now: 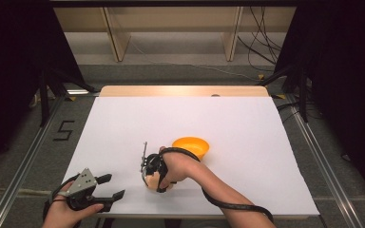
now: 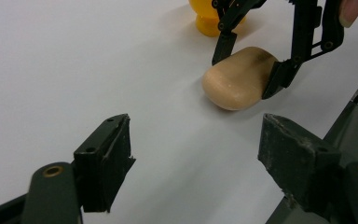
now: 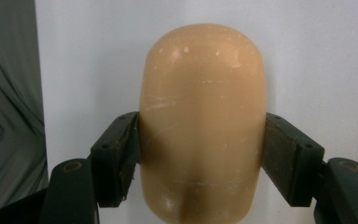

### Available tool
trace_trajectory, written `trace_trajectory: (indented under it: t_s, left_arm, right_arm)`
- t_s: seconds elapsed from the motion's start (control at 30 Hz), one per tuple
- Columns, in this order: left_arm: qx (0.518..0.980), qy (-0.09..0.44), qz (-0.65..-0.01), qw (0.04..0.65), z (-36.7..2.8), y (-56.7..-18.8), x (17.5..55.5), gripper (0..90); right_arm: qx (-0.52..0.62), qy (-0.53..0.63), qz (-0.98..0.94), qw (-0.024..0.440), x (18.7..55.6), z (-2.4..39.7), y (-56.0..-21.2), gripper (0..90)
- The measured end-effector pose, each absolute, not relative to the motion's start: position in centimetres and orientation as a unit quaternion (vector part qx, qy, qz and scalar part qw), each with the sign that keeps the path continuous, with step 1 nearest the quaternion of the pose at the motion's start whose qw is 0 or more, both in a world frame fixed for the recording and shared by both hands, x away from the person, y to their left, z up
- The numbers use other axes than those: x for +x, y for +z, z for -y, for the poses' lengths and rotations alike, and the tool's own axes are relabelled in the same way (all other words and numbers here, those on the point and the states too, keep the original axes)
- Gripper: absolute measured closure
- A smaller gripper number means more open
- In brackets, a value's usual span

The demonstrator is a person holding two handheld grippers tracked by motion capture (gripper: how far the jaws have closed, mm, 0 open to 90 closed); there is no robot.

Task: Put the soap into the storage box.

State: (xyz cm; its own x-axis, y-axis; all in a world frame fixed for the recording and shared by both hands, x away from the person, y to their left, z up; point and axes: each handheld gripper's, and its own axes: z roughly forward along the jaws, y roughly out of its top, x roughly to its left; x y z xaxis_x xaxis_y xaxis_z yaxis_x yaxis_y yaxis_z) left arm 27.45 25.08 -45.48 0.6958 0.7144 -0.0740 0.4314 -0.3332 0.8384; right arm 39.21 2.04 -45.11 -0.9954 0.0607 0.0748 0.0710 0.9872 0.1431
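A tan rounded lump (image 1: 150, 183) lies on the white table sheet (image 1: 180, 114) near its front edge. My right gripper (image 1: 153, 176) points down at it, and in the right gripper view both pads (image 3: 121, 154) press on the sides of the lump (image 3: 203, 121), so my right gripper (image 3: 200, 158) is shut on it. The left gripper view shows the same grip from the side: the right gripper (image 2: 249, 65) clasps the lump (image 2: 235, 79), which still touches the sheet. My left gripper (image 1: 116, 186) rests at the front left, open and empty (image 2: 200, 158), aimed at the lump.
An orange bowl (image 1: 191, 145) stands just behind and to the right of the right hand, also seen as the orange bowl (image 2: 205, 18) in the left gripper view. The right gripper's black cable (image 1: 228, 204) trails along the forearm. The table's front edge runs close below both hands.
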Motion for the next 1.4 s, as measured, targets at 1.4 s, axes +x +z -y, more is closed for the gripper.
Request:
trace_trajectory:
  t_s: [1.4]
  left_arm:
    - [0.804,0.157,-0.356,0.449,-25.1,-45.5,27.5,25.1]
  right_arm:
    - [-0.018,-0.065,0.997,0.031,38.7,3.6,-42.8,33.9]
